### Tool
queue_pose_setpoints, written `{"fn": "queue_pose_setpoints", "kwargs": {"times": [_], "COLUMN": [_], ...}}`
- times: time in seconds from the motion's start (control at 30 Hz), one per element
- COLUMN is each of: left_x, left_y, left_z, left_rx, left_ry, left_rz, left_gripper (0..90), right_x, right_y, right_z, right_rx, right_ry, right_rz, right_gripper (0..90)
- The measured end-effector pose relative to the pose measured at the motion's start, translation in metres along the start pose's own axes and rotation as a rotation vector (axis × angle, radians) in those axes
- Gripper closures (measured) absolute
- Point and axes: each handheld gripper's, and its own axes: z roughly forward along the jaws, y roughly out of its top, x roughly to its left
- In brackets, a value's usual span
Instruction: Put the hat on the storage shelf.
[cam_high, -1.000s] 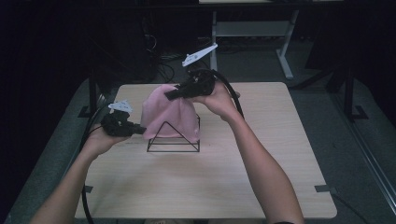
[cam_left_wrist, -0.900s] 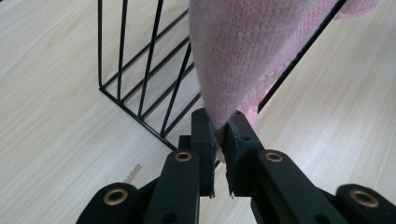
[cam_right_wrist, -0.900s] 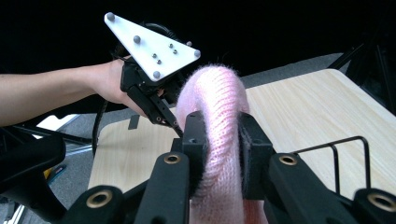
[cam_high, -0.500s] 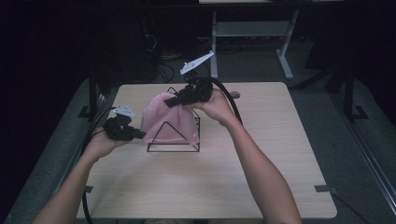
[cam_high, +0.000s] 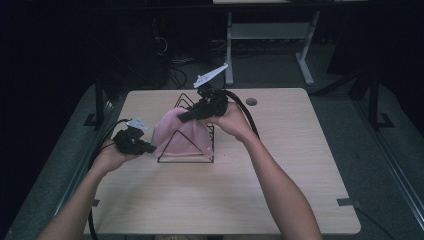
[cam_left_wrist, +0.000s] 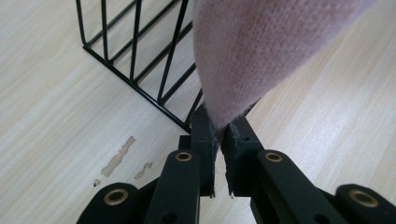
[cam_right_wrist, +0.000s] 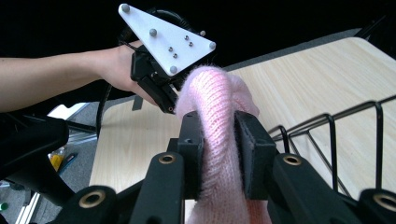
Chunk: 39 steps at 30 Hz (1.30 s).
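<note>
A pink knitted cloth (cam_high: 182, 135) hangs draped over a black wire rack (cam_high: 197, 152) that stands on the far-left part of the wooden table (cam_high: 280, 190). The left gripper (cam_high: 150, 148), at the rack's left near corner, is clenched on a low corner of the cloth (cam_left_wrist: 233, 70), just above the tabletop. The right gripper (cam_high: 181, 118) holds a thick rolled fold of the cloth (cam_right_wrist: 215, 135) over the top of the rack; its jaws have just been easing apart, yet the knit is squeezed between the pads.
</note>
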Motion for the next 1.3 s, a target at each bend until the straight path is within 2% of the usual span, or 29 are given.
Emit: {"fn": "queue_pose_setpoints", "kwargs": {"times": [0.03, 0.17, 0.4, 0.6, 0.73, 1.03, 1.2, 1.3], "left_x": [0.0, 0.001, 0.0, 0.0, 0.001, 0.003, 0.006, 0.006], "left_y": [0.0, -0.002, -0.002, -0.003, -0.003, -0.006, -0.012, -0.011], "left_z": [0.001, 0.006, 0.014, 0.019, 0.022, 0.026, 0.03, 0.029], "left_rx": [0.006, 0.021, 0.085, 0.116, 0.134, 0.137, 0.135, 0.136], "left_ry": [0.002, 0.001, 0.016, 0.026, 0.017, 0.007, -0.003, -0.005], "left_rz": [0.008, -0.001, 0.035, 0.043, 0.039, 0.022, 0.002, 0.009], "left_gripper": [83.3, 83.4, 83.6, 83.7, 83.8, 84.1, 84.1, 83.8], "right_x": [-0.001, -0.002, -0.006, -0.006, -0.006, -0.006, -0.006, -0.005], "right_y": [-0.001, -0.007, -0.016, -0.018, -0.02, -0.022, -0.024, -0.024], "right_z": [0.001, 0.002, 0.007, 0.012, 0.014, 0.013, 0.012, 0.013], "right_rx": [0.004, 0.007, 0.026, 0.038, 0.039, 0.028, 0.02, 0.025], "right_ry": [0.004, 0.007, 0.022, 0.029, 0.035, 0.044, 0.058, 0.056], "right_rz": [0.007, 0.02, 0.031, 0.034, 0.041, 0.051, 0.051, 0.046], "right_gripper": [72.3, 71.9, 71.3, 69.9, 68.1, 65.4, 68.5, 68.5]}}
